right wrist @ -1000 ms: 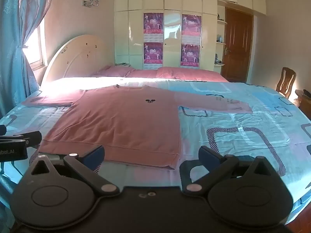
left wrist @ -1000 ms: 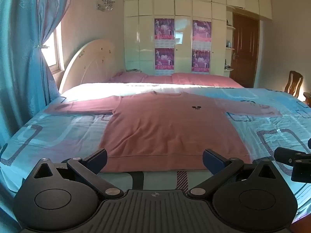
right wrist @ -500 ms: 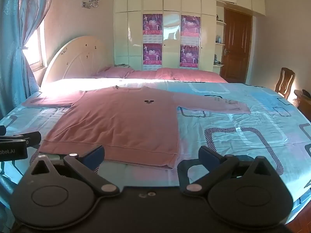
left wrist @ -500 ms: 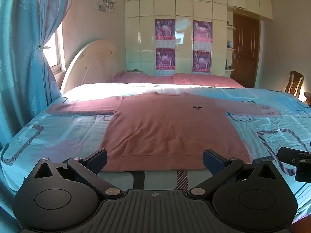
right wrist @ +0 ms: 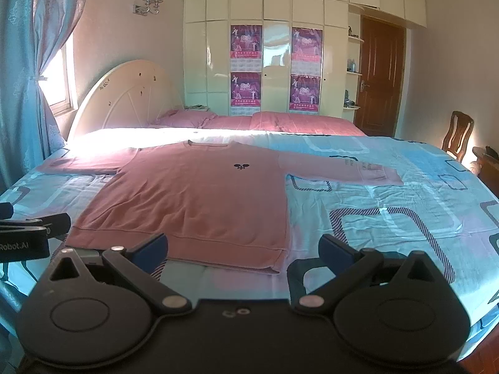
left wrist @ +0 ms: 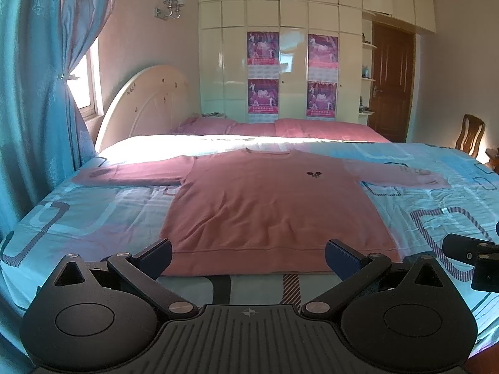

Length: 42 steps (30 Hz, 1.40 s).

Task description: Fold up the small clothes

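Note:
A pink long-sleeved sweater (left wrist: 274, 208) lies flat, front up, on the blue patterned bedsheet (left wrist: 93, 215), both sleeves spread out sideways; it also shows in the right wrist view (right wrist: 199, 199). My left gripper (left wrist: 248, 254) is open and empty, hovering just short of the sweater's hem near the bed's front edge. My right gripper (right wrist: 243, 249) is open and empty, in front of the hem's right corner. Each gripper shows at the edge of the other's view, the right one in the left wrist view (left wrist: 471, 254) and the left one in the right wrist view (right wrist: 31, 230).
Pink pillows (left wrist: 280, 126) and a cream headboard (left wrist: 146, 99) are at the far side of the bed. Blue curtains (left wrist: 37, 93) hang at the left. A wooden chair (left wrist: 471, 134) and a brown door (left wrist: 393, 81) are at the right. A wardrobe (right wrist: 274, 56) stands behind.
Both grippers have drifted slightly; the view has shifted a little, with the sweater appearing marginally closer. Nothing has been gripped or moved.

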Each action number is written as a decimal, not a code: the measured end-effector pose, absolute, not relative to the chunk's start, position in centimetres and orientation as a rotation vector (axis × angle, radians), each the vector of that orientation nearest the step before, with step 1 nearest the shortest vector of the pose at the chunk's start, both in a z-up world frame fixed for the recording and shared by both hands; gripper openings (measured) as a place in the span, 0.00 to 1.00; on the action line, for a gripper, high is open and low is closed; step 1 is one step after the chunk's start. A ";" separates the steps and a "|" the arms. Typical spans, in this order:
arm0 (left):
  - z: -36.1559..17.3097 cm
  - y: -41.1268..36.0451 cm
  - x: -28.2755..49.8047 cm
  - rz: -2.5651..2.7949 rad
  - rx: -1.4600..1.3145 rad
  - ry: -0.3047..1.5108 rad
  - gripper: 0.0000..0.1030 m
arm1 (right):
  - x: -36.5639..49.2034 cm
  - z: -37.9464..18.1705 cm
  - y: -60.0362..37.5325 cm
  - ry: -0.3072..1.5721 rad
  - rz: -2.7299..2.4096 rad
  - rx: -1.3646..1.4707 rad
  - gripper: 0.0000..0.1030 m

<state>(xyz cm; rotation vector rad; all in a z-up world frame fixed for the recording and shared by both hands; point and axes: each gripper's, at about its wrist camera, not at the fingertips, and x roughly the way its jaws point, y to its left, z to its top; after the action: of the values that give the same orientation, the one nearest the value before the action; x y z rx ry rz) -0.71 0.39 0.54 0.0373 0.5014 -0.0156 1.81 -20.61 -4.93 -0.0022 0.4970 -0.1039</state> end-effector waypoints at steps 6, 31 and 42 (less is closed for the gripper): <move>0.4 0.3 -0.7 -0.016 0.038 0.500 1.00 | 1.7 -4.9 -20.6 0.496 -0.102 -0.001 0.99; 0.6 0.5 -0.6 -0.002 0.035 0.492 1.00 | 1.8 -4.3 -20.0 0.493 -0.102 0.000 0.99; 0.5 0.6 -0.5 -0.001 0.031 0.494 1.00 | 2.0 -4.4 -19.8 0.491 -0.101 0.001 0.99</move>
<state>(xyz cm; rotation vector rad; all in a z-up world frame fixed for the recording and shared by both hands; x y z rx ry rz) -0.54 0.60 0.53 0.0313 0.4942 -0.0009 2.03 -19.77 -4.38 0.0009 0.4909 -0.1006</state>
